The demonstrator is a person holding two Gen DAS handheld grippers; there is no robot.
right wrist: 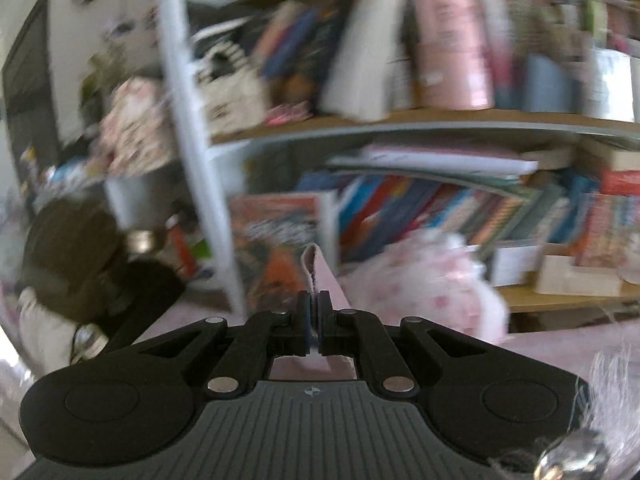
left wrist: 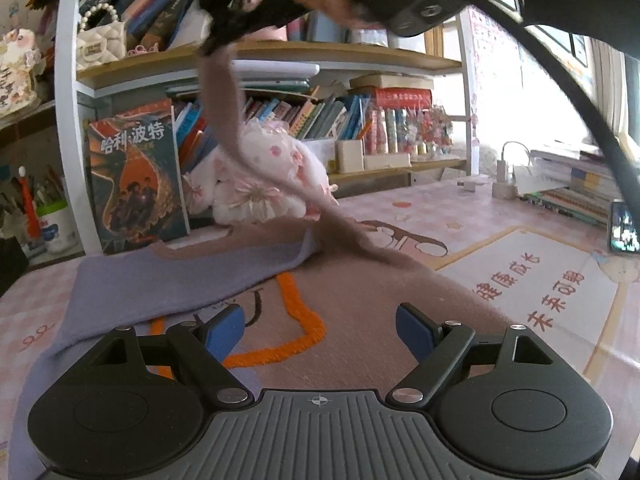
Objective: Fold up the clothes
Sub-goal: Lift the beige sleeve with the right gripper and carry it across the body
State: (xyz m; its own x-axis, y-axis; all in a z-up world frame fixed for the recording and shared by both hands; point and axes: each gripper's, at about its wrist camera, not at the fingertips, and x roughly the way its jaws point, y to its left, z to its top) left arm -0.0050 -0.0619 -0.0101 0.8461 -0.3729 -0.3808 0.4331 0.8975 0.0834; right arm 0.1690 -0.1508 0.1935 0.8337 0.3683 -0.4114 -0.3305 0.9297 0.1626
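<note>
A brownish-pink sweater point(left wrist: 380, 280) with orange stitching and a lavender part point(left wrist: 168, 280) lies spread on the table in the left wrist view. My left gripper point(left wrist: 320, 322) hovers low over it, its blue pads point(left wrist: 224, 330) wide apart with nothing between them. My right gripper point(left wrist: 216, 32) is high at the top of that view, blurred, shut on one end of the sweater. A strip of cloth point(left wrist: 220, 100) stretches from it down to the table. In the right wrist view the right gripper point(right wrist: 315, 308) pinches a pink cloth edge point(right wrist: 320, 270) that sticks up between its closed jaws.
A bookshelf point(left wrist: 280, 54) packed with books stands behind the table. A pink plush toy point(left wrist: 264, 184) and an upright book point(left wrist: 136, 176) sit at its foot. To the right are a charger point(left wrist: 504, 186), a book stack point(left wrist: 576, 188) and a phone point(left wrist: 622, 228). A black cable point(left wrist: 580, 100) crosses the upper right.
</note>
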